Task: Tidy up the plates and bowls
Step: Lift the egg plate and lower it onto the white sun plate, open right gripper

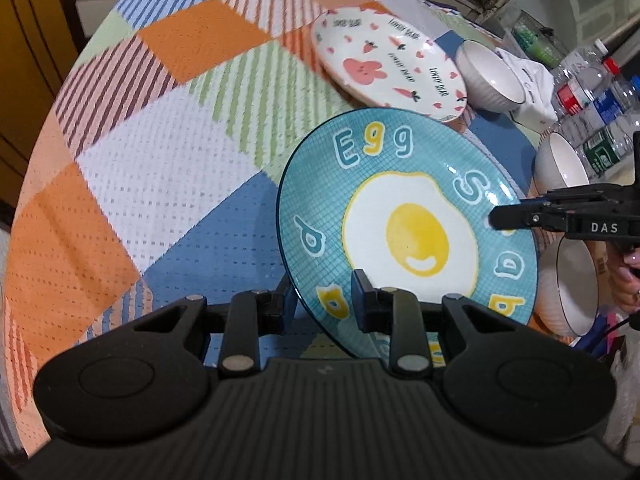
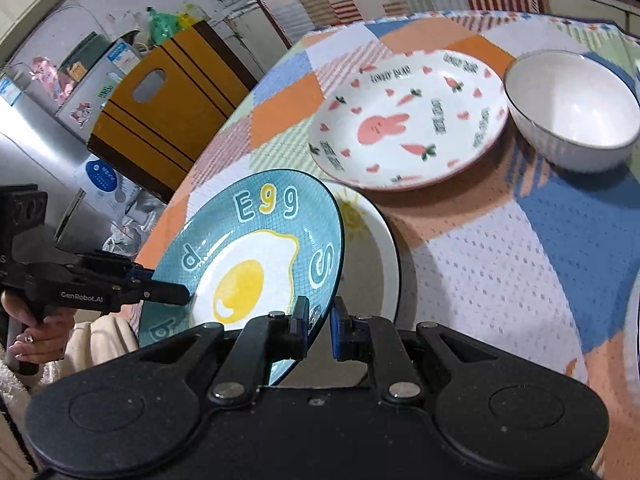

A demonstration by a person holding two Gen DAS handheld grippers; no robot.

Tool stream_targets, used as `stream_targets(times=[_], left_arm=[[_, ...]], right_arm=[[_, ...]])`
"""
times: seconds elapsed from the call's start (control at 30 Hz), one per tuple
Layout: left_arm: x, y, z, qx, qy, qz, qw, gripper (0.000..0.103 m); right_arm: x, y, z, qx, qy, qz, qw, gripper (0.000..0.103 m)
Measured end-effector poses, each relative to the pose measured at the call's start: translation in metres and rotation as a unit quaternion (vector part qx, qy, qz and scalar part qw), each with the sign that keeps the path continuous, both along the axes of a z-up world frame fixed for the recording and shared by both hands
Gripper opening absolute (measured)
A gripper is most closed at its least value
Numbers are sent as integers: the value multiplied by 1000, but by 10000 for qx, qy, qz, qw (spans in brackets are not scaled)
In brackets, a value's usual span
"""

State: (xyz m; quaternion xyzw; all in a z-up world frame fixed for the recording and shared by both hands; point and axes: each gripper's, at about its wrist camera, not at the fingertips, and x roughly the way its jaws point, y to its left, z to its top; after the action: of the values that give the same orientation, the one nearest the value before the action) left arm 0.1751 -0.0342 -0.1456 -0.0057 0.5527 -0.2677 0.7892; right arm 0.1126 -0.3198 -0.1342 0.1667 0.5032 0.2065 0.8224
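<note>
I've got both hand-held grippers, left (image 1: 322, 300) and right (image 2: 318, 322), clamped on egg plate (image 1: 404, 216) rims | step: lower onto sun plate (image 2: 368, 236) | keep level, release together

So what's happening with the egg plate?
A person holds a gripper in each hand, and both are clamped on the blue egg plate. The left gripper pinches its near rim and the right gripper the opposite rim, holding it tilted above a white sun plate. The bunny plate and a white bowl sit on the patchwork tablecloth.
</note>
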Motion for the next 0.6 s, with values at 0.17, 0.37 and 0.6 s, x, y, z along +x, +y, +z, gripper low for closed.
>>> stream_targets(times=[0.17,0.37,0.6], left_arm=[[2,-5,-3,31,117,-55,9999,26],[5,-5,-9,58,276,105,9995,27],[11,-11,-17,251,522,193,9981,28]], right_arm=[[-7,-4,-1,-44,73,-168,9998,15],[-6,-1,0,-182,201,-272,9993,15],[-4,9,0,-459,312,-365,9978,15]])
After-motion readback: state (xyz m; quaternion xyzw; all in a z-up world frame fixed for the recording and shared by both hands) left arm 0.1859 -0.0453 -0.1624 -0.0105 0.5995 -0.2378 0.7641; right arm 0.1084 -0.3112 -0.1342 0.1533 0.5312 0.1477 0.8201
